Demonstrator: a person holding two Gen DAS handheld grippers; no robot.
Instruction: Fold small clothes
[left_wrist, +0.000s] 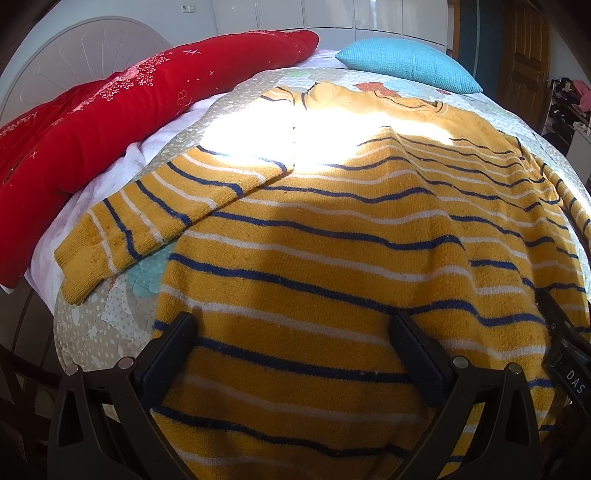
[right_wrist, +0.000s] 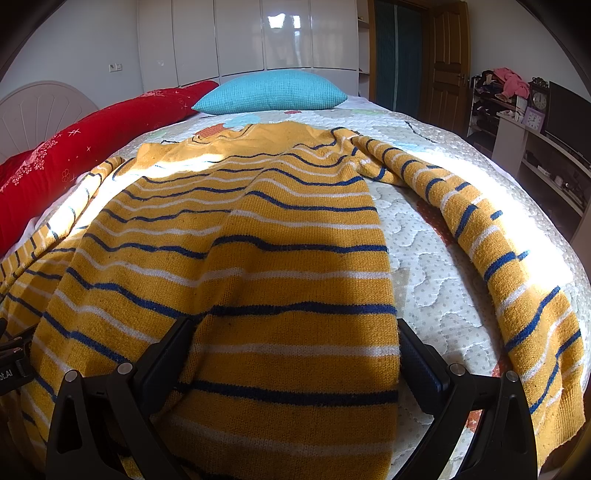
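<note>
A mustard-yellow knit sweater (left_wrist: 332, 229) with blue and white stripes lies spread flat on the quilted bed, collar far, hem near me. Its left sleeve (left_wrist: 147, 221) lies out to the left; its right sleeve (right_wrist: 491, 236) curves down the right side. My left gripper (left_wrist: 295, 332) is open over the hem's left part, fingers wide apart above the fabric. My right gripper (right_wrist: 295, 336) is open over the sweater's (right_wrist: 258, 240) right hem part, its right finger (right_wrist: 417, 362) at the sweater's side edge. The right gripper's body shows at the left view's right edge (left_wrist: 565, 350).
A red pillow (left_wrist: 110, 122) lies along the bed's left side and a turquoise pillow (right_wrist: 273, 92) at the far end. The quilted bedspread (right_wrist: 436, 258) shows to the right. A white headboard (left_wrist: 74, 55) stands left; shelves and clocks (right_wrist: 535, 107) stand right.
</note>
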